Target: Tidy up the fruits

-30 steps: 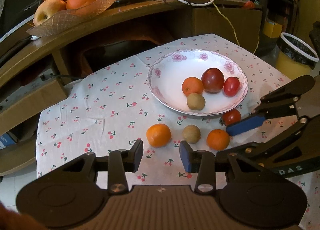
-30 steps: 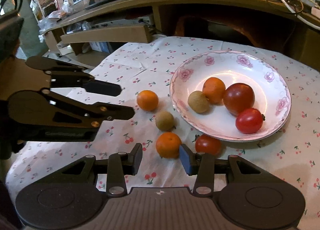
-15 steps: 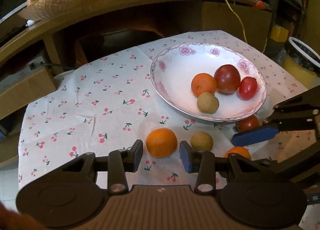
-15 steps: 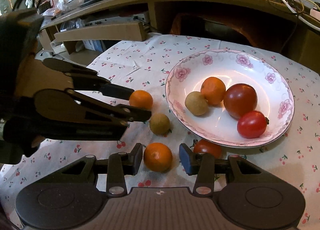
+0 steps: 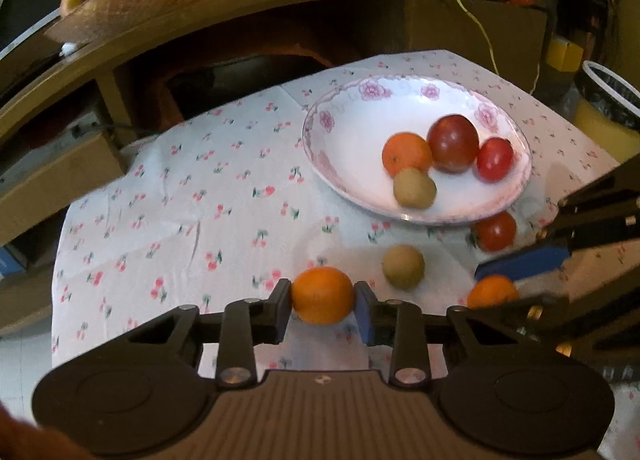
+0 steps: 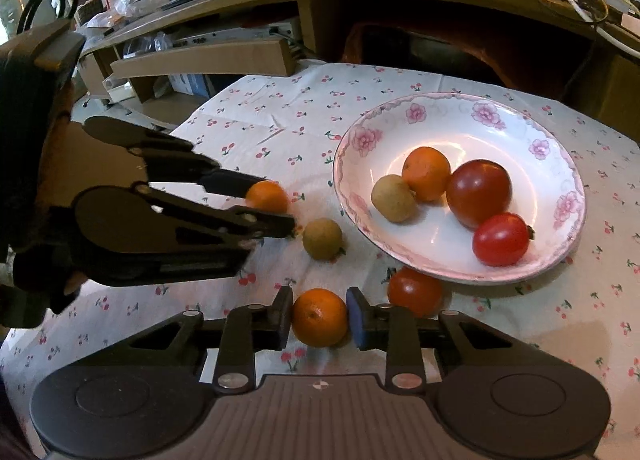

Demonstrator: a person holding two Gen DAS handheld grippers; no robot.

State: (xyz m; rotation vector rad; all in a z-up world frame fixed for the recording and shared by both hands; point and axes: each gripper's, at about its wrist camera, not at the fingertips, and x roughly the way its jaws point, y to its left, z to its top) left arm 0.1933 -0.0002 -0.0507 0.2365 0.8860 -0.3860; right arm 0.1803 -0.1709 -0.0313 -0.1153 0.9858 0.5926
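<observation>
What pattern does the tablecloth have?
Small red cherries on white tablecloth, clearest in the right wrist view.

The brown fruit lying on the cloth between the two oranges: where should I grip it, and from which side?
Grip the brown fruit across its widest middle, coming down from above. It is round, lies free on the cloth, and has open gaps to the plate and both oranges.
</observation>
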